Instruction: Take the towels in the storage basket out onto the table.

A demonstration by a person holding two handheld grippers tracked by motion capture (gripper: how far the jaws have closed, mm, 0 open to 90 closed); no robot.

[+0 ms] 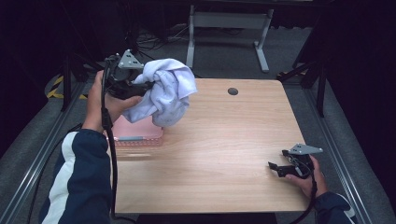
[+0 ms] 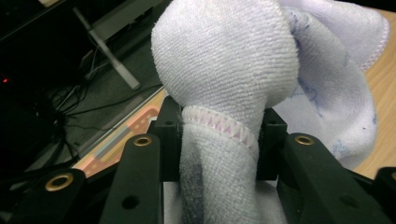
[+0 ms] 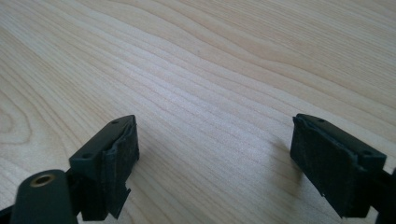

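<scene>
near: my right gripper [image 1: 280, 168] rests low over the pale wood-grain table [image 1: 233, 154] at its right front, jaws spread wide with nothing between them; in the right gripper view only bare board lies past the pads. left, mid-distance: a shallow pink plastic basket [image 1: 137, 135] sits at the table's left edge. above and just behind it, my left gripper [image 1: 140, 88] clenches a bunched fold of the white terry cloth with lilac stitched hem [image 1: 166, 91], lifted clear of the board; the left gripper view shows the fold [image 2: 219, 140] pinched between both pads, the rest ballooning beyond. far: a grey table frame on dark carpet. risk, as i judge it: the grip holds one fold only, so the hanging bulk may slide free, or drag the basket rim and tip it.
</scene>
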